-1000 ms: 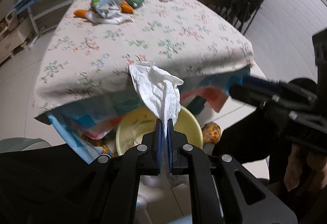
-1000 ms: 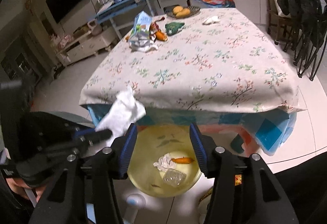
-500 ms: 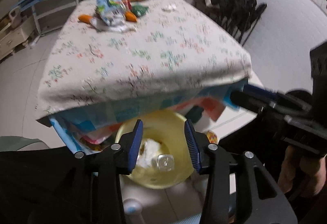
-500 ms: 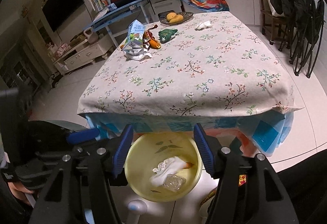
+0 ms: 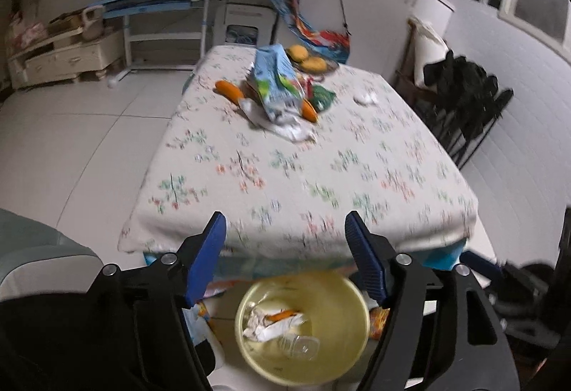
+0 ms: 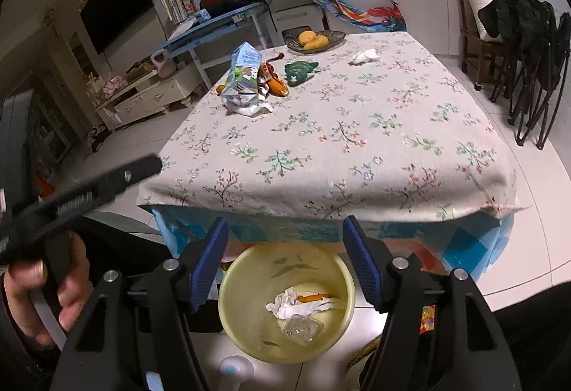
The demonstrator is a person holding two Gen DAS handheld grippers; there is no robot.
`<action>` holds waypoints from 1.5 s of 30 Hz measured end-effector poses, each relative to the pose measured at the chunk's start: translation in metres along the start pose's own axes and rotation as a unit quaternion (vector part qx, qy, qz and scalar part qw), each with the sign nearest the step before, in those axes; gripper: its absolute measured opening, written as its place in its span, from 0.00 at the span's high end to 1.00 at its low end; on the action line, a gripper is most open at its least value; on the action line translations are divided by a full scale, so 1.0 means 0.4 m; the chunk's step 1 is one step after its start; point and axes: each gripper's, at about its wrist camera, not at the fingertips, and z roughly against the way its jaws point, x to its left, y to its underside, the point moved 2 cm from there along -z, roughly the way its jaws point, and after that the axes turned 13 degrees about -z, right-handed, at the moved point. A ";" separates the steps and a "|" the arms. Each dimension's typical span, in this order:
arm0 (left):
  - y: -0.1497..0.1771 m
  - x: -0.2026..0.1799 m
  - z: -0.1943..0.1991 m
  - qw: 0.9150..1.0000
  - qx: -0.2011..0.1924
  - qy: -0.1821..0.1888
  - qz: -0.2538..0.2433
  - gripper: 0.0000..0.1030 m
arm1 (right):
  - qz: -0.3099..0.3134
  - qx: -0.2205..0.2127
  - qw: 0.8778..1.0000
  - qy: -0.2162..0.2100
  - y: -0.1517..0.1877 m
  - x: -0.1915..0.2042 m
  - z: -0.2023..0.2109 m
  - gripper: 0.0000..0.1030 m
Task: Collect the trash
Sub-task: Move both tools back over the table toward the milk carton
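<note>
With both the left gripper (image 5: 285, 260) and right gripper (image 6: 285, 262) empty and their jaws opening, we judge some trash binned in the round yellow plastic basin (image 6: 228, 312), while the crumpled blue carton (image 6: 242, 77) and white tissue wad (image 6: 363, 56) wait on the floral-clothed table (image 6: 357, 141).

Both wrist cams look down-fwd — share table (image 5: 303, 177), yellow bin (image 6: 249, 337).

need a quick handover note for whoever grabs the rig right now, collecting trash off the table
Left gripper: jaws opening, nothing between them.
Right gripper: jaws opening, empty, above the yellow bin.
Done: white tissue, an orange scrap and a clear plastic piece lie in the bin on the floor at the table's near edge.
Left: crumpled carton and peels at the far side, small tissue wad near the fruit dish.
</note>
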 end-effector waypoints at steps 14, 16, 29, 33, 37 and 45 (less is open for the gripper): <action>-0.189 0.071 -0.142 1.000 -0.001 -0.006 0.025 0.28 | 0.008 0.010 1.000 0.005 -0.138 0.002 -0.089 0.36; -0.209 0.082 -0.169 1.000 0.002 -0.007 0.030 0.28 | 0.009 0.011 1.000 0.009 -0.166 -0.004 -0.107 0.36; -0.320 0.086 -0.333 0.999 0.035 -0.019 0.015 0.27 | -0.011 0.009 1.000 0.021 -0.345 -0.041 -0.219 0.36; -0.337 0.083 -0.380 0.998 0.050 -0.025 0.007 0.27 | -0.022 0.013 0.999 0.021 -0.382 -0.051 -0.250 0.36; -0.348 0.089 -0.413 0.998 0.060 -0.024 0.009 0.27 | -0.011 0.008 0.999 0.033 -0.411 -0.043 -0.283 0.36; -0.376 0.100 -0.477 0.997 0.074 -0.015 0.010 0.27 | -0.041 -0.013 0.997 0.064 -0.525 -0.110 -0.356 0.36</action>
